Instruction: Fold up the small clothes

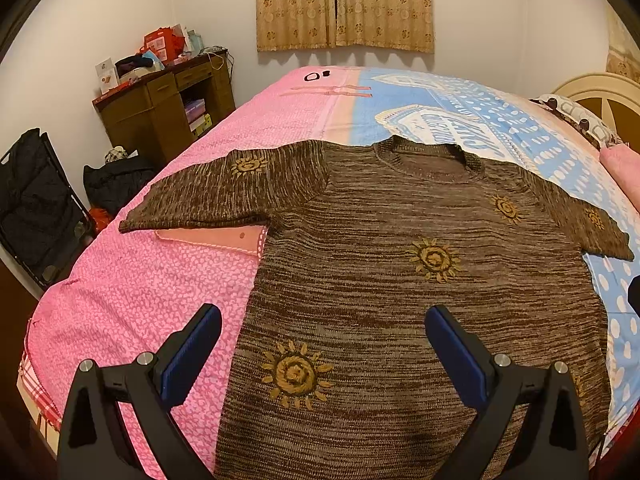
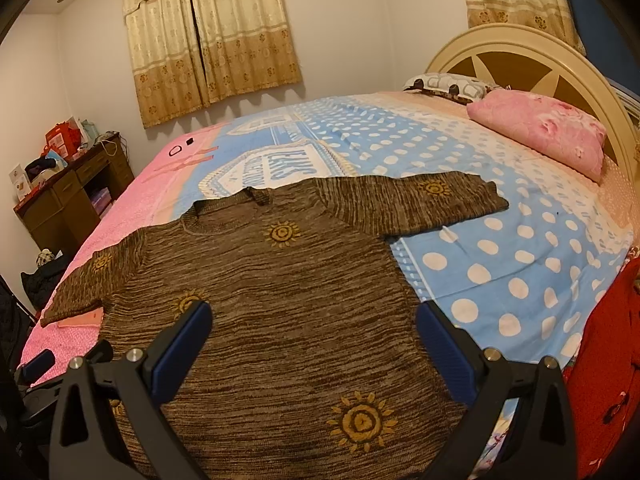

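Warm, dim indoor light, soft shadows, mostly sharp — heavy fisheye bending, dark vignette at corners

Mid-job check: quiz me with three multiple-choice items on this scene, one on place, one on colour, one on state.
1. Where does the sweater lie?
A. on the desk
B. on the bed
C. on the floor

2. What colour are its sun motifs?
A. golden yellow
B. white
C. red

3. How do both grippers stand?
A. shut on a sleeve
B. shut, holding nothing
C. open, holding nothing

Key: B, it is spread flat on the bed; A, the suns are golden yellow on brown knit; C, the left gripper and right gripper show jaws wide apart above the sweater.
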Demonstrator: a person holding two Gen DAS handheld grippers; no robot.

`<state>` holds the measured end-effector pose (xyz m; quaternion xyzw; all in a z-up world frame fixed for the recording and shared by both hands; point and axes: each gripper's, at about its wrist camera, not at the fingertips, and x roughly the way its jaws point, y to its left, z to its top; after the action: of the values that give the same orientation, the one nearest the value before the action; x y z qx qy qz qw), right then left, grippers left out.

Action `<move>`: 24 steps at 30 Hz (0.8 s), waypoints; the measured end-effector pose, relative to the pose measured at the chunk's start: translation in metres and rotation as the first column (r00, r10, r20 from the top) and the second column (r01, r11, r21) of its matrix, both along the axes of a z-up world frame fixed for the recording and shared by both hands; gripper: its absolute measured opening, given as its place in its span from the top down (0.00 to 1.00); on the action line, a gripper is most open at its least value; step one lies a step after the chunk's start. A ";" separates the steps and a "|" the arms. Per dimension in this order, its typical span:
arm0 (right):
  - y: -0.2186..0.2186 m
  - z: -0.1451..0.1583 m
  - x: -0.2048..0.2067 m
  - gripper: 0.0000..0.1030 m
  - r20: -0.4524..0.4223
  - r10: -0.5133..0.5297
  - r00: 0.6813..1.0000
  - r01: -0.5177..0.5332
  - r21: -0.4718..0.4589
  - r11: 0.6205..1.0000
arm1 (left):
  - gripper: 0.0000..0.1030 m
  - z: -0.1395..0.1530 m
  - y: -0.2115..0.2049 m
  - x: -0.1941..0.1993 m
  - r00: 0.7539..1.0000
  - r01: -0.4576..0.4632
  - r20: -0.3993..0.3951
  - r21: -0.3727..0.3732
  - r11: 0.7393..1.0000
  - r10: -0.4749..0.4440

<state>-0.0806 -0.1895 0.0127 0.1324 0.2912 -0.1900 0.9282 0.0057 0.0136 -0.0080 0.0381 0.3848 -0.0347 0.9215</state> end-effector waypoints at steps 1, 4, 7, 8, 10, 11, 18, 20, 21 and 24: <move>0.000 0.000 0.000 0.00 0.000 0.000 1.000 0.000 0.000 1.000 | 0.01 0.000 0.000 0.000 1.000 0.000 -0.001 -0.001 1.000 0.000; 0.000 0.000 0.000 0.00 -0.001 0.000 1.000 0.000 0.000 1.000 | 0.01 0.000 0.000 0.000 1.000 0.003 -0.002 0.001 1.000 -0.003; 0.001 -0.001 0.001 0.00 -0.003 0.002 1.000 -0.002 0.001 1.000 | 0.01 0.000 0.001 0.001 1.000 0.004 -0.008 -0.006 1.000 -0.004; 0.001 -0.002 0.001 0.00 -0.003 0.004 1.000 -0.004 0.000 1.000 | 0.01 -0.001 0.001 0.001 1.000 0.002 -0.010 -0.009 1.000 -0.002; 0.002 -0.003 0.001 0.00 -0.004 0.004 1.000 -0.004 0.001 1.000 | 0.01 -0.001 0.003 0.001 1.000 -0.002 -0.015 -0.012 1.000 0.001; 0.001 -0.003 0.001 0.00 -0.005 0.005 1.000 -0.005 0.001 1.000 | 0.01 -0.002 0.003 0.001 1.000 -0.003 -0.016 -0.014 1.000 0.003; 0.002 -0.004 0.001 0.00 -0.004 0.005 1.000 -0.005 0.001 1.000 | 0.01 -0.002 0.004 0.002 1.000 -0.006 -0.019 -0.015 1.000 0.005; 0.002 -0.004 0.001 0.00 -0.006 0.005 1.000 -0.005 0.001 1.000 | 0.01 -0.002 0.004 0.002 1.000 -0.006 -0.020 -0.017 1.000 0.006; 0.002 -0.005 0.001 0.00 -0.008 0.006 1.000 -0.006 0.002 1.000 | 0.01 -0.002 0.005 0.003 1.000 -0.007 -0.021 -0.018 1.000 0.006; 0.004 -0.006 0.000 0.00 -0.009 0.007 1.000 -0.007 0.003 1.000 | 0.01 -0.003 0.004 0.003 1.000 -0.008 -0.023 -0.020 1.000 0.007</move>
<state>-0.0803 -0.1859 0.0065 0.1321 0.2963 -0.1867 0.9273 0.0087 0.0180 -0.0109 0.0272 0.3953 -0.0355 0.9175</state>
